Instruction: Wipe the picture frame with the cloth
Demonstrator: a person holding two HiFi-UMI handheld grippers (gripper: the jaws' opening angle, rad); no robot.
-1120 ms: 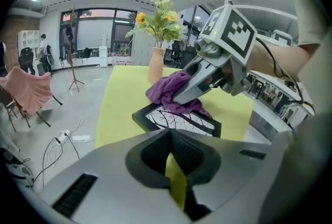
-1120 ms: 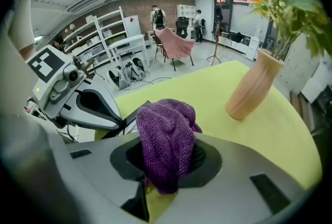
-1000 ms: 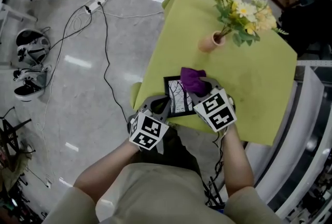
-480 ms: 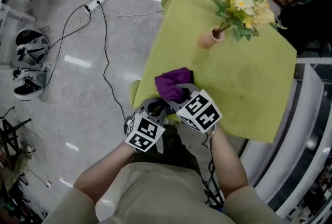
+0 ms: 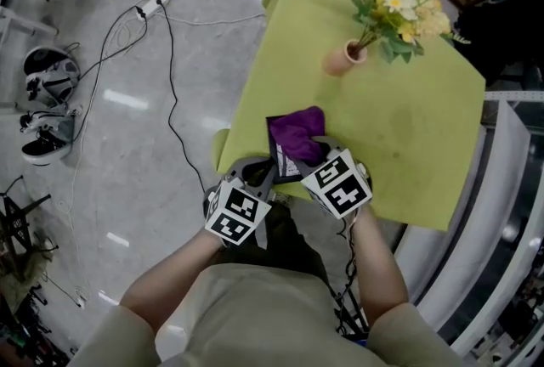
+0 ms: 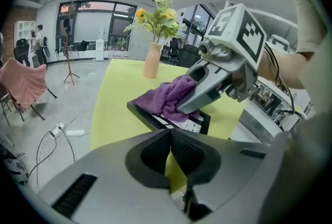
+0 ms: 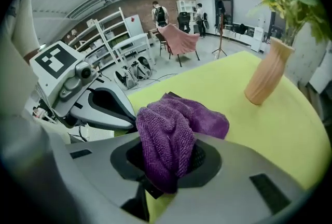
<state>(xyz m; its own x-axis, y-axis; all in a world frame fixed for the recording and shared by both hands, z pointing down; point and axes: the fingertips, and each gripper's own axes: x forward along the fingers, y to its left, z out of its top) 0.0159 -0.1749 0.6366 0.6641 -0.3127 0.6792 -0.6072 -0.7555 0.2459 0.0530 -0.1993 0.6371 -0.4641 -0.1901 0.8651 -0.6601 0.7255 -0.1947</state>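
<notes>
Presently the right gripper (image 5: 311,156) pinches the purple cloth (image 5: 296,134), pressed on the picture frame (image 5: 284,169) at the green table's (image 5: 399,127) near-left corner. The left gripper (image 6: 170,153), jaws pressed together, sits just near-left of the frame. The uncovered near part lies toward both grippers.

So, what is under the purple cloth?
The picture frame. Its black edge and a strip of the print show beside the purple cloth; the rest of the frame's face is covered by it and cannot be seen.
</notes>
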